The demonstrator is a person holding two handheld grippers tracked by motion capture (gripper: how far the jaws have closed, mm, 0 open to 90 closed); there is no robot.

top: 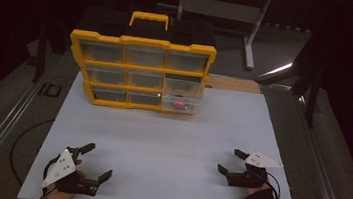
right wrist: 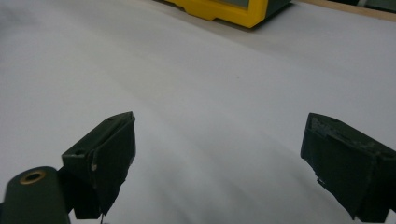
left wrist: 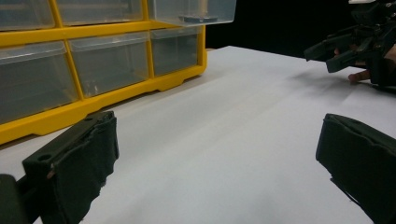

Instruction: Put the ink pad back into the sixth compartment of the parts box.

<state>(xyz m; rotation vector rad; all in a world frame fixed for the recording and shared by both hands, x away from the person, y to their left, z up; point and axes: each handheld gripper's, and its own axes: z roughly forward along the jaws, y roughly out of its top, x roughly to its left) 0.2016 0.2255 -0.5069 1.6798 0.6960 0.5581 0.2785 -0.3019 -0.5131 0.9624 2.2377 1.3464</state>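
Left gripper point(top: 97, 161), black with a grey three-cornered plate on top, sits at the near left corner of the white desk point(top: 169, 144). Jaws spread wide, nothing between them; in the left gripper view only bare desk shows in the gap.

Yellow plastic organiser case with clear drawers point(top: 140, 70) stands upright at the far side of the desk, left of centre, yellow handle on top. Drawers in three rows. Bottom right drawer point(top: 180, 97) is the larger one and holds a small red object point(top: 179, 103); can't tell what it is. Other drawers: contents unclear.

Right gripper point(top: 232, 161), same build, at the near right of the desk, held in a dark-sleeved hand. Jaws also wide apart, holding nothing. Both grippers well apart from the case and from each other.
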